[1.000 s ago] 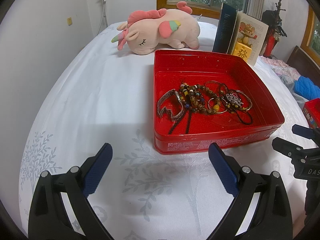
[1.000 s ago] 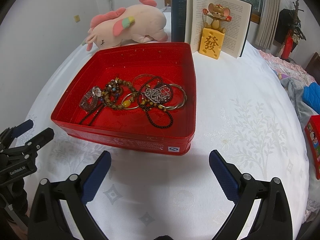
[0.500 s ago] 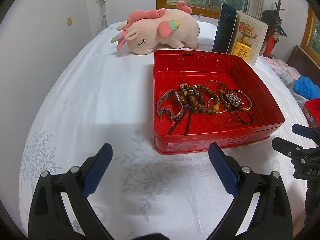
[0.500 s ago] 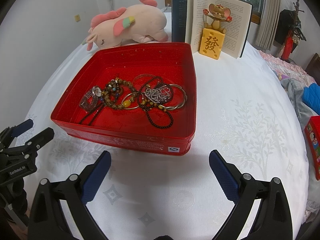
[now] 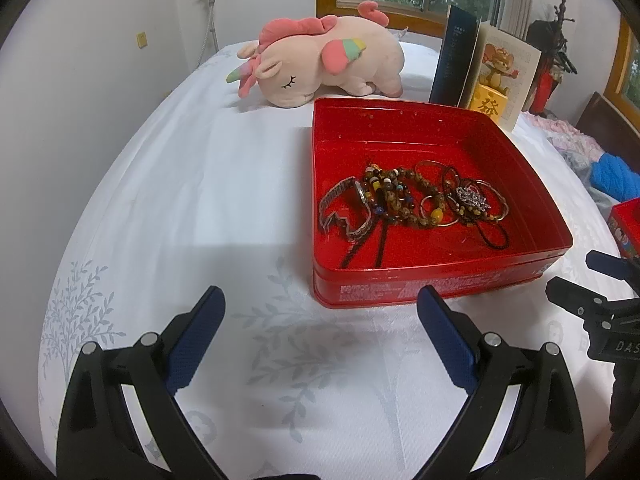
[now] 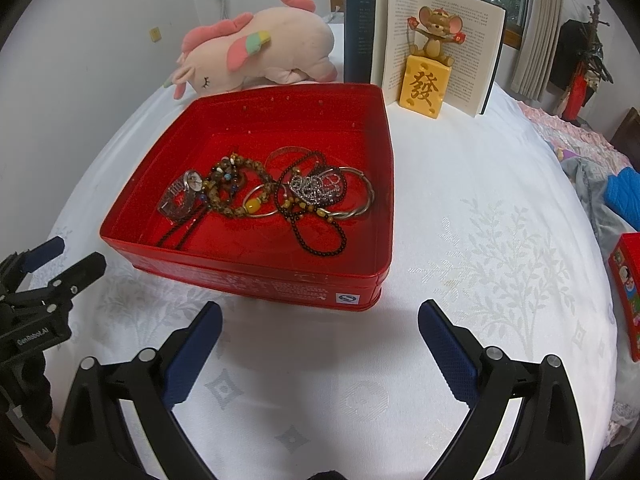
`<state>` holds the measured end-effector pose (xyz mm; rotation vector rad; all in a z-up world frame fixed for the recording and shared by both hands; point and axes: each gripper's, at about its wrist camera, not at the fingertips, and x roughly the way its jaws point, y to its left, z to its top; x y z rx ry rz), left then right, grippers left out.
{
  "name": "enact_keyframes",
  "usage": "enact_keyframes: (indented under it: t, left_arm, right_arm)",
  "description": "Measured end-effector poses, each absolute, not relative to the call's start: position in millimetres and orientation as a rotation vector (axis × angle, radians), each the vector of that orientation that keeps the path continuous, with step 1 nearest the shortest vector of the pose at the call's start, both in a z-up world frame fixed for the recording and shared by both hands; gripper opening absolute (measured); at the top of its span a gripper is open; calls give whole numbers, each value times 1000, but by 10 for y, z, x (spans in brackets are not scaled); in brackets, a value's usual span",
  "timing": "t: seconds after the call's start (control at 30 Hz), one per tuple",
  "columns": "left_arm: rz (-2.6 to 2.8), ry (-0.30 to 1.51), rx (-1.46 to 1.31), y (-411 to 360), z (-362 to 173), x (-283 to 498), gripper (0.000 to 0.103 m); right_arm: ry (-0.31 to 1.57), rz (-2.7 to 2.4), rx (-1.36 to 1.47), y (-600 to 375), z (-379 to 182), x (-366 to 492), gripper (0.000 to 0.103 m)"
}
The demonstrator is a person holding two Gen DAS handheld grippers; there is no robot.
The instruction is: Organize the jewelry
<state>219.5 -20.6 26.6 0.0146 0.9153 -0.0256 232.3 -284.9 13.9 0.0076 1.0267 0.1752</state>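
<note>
A red tin tray [image 5: 400,292] [image 6: 256,276] sits on the white bedsheet. Inside lies a tangle of jewelry: a metal watch [image 5: 346,210] [image 6: 182,194], brown bead bracelets [image 5: 400,200] [image 6: 232,184], silver bangles [image 6: 356,196], a silver chain [image 5: 472,198] [image 6: 316,190] and a dark bead necklace [image 6: 320,236]. My left gripper [image 5: 320,308] is open and empty, just in front of the tray's near left corner. My right gripper [image 6: 320,320] is open and empty, in front of the tray's near right corner. Each gripper shows at the edge of the other's view.
A pink unicorn plush [image 5: 320,64] [image 6: 256,52] lies behind the tray. An open book [image 6: 436,40] stands upright with a mouse figurine on a yellow block [image 6: 426,80] before it. A small red box [image 6: 626,288] and blue cloth [image 5: 616,174] lie at the right.
</note>
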Motion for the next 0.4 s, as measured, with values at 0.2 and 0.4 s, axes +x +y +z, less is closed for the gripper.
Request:
enact_keyframes:
  t: [0.2, 0.4]
  left_arm:
    - [-28, 914, 16, -208, 273, 2185, 96]
    - [-25, 918, 14, -213, 270, 2191, 96]
  right_arm:
    - [1026, 178, 4, -2859, 134, 2334, 99]
    - [1027, 177, 4, -2850, 137, 2333, 99]
